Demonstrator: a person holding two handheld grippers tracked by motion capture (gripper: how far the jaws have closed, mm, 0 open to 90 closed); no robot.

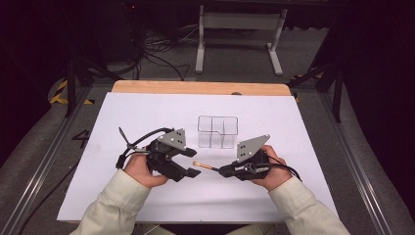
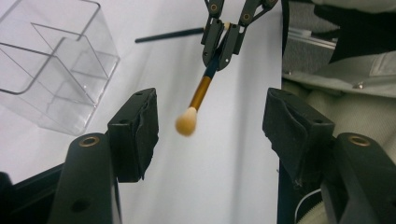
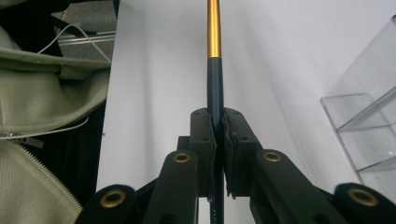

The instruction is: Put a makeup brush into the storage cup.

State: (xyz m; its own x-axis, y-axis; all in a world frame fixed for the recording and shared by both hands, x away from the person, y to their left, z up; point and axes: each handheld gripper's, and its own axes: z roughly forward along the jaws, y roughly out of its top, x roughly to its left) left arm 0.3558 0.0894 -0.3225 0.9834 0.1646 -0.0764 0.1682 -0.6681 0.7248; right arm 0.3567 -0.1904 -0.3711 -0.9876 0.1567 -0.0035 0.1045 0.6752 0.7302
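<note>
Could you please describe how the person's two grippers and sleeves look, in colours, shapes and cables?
Both the left gripper and the right gripper are black, each with a grey three-cornered plate on top and brass-coloured rivets at the jaw joints. The jaw pads are black and blocky. Black cables trail behind them. The sleeves are pale beige.

High cam looks down from person's side; both gripper cams close-up, sharing brush (image 2: 201, 93) & clear box (image 3: 369, 126).
</note>
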